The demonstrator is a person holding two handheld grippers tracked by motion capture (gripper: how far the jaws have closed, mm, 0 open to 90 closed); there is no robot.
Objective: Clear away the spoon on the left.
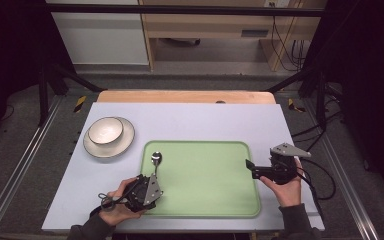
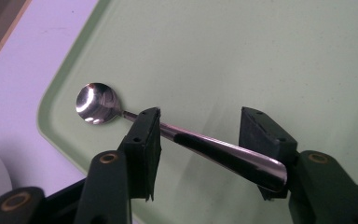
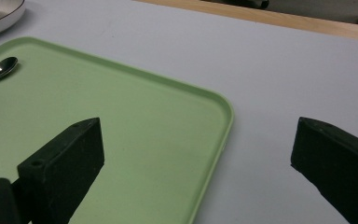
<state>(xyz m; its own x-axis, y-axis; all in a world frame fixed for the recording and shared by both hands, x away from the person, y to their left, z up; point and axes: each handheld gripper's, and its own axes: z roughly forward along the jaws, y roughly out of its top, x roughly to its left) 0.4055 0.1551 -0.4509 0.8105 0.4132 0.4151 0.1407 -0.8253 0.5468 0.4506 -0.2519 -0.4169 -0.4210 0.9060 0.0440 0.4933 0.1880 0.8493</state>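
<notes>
- The spoon (image 2: 177,140) lies on the green tray (image 1: 205,200), near the tray's left edge, bowl end toward the far left corner.
- The left gripper (image 2: 199,140) straddles the handle with its jaws parted; a gap shows on the right side, so the spoon looks released, or nearly so.
- The right gripper (image 1: 250,167) waits at the tray's right edge, jaws wide and empty.
- The plate (image 1: 125,145) and bowl (image 1: 105,130) sit untouched near the table's far left corner; likely they are left to move.

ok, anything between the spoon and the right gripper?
No. In the high view, bare green tray floor separates the spoon from the right gripper.
</notes>
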